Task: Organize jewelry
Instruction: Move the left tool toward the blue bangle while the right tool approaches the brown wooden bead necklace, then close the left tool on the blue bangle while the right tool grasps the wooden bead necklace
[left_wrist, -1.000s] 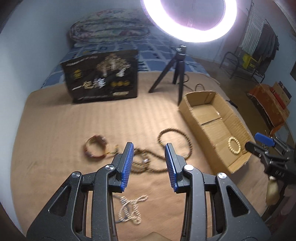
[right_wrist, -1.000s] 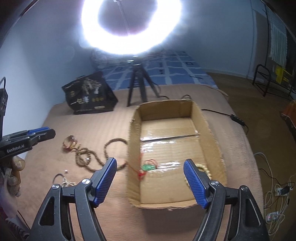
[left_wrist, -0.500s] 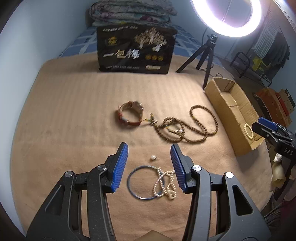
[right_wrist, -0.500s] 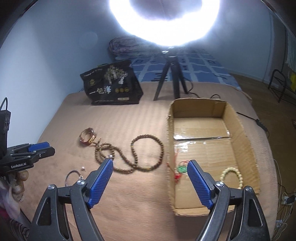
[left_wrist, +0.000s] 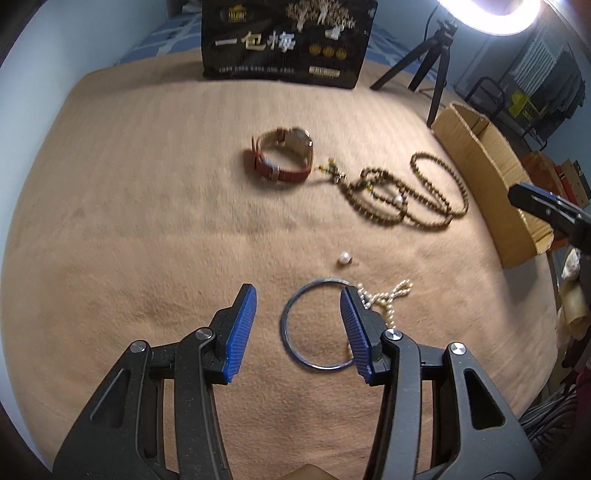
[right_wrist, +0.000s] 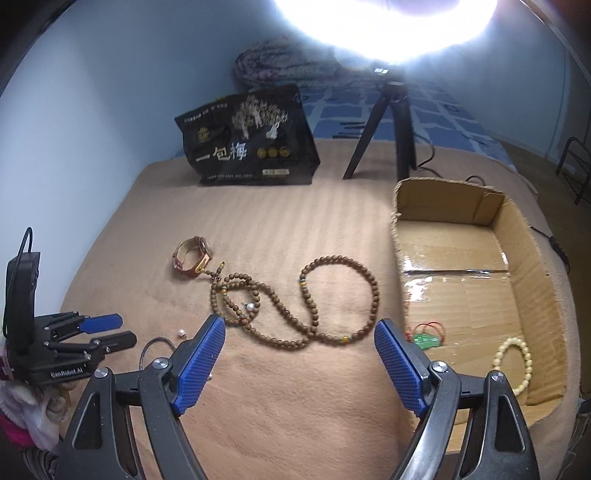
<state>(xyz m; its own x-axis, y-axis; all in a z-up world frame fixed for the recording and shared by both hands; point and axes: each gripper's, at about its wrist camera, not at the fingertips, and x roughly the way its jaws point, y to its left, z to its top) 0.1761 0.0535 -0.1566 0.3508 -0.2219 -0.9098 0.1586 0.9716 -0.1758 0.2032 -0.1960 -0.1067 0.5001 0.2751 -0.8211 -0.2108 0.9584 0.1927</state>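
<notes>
My left gripper (left_wrist: 297, 299) is open and empty, low over a blue bangle (left_wrist: 286, 339) on the tan blanket; a white pearl strand (left_wrist: 388, 299) lies partly behind its right finger and a loose pearl (left_wrist: 344, 257) just beyond. A brown-strap watch (left_wrist: 282, 155) and a long brown bead necklace (left_wrist: 406, 199) lie farther off. My right gripper (right_wrist: 299, 332) is open and empty above the necklace (right_wrist: 295, 295). The cardboard box (right_wrist: 517, 280) on the right holds a cream bead bracelet (right_wrist: 515, 363) and a green and red trinket (right_wrist: 424, 338).
A black printed bag (right_wrist: 251, 140) stands at the back of the blanket. A ring light on a black tripod (right_wrist: 391, 125) stands behind the box. The blanket's edge drops off on the right (left_wrist: 546, 332), with clutter and cables beyond.
My left gripper has pulled back and to the left, from over the necklace to over the bangle, opening a little wider. My right gripper has swung left, from over the box to over the necklace.
</notes>
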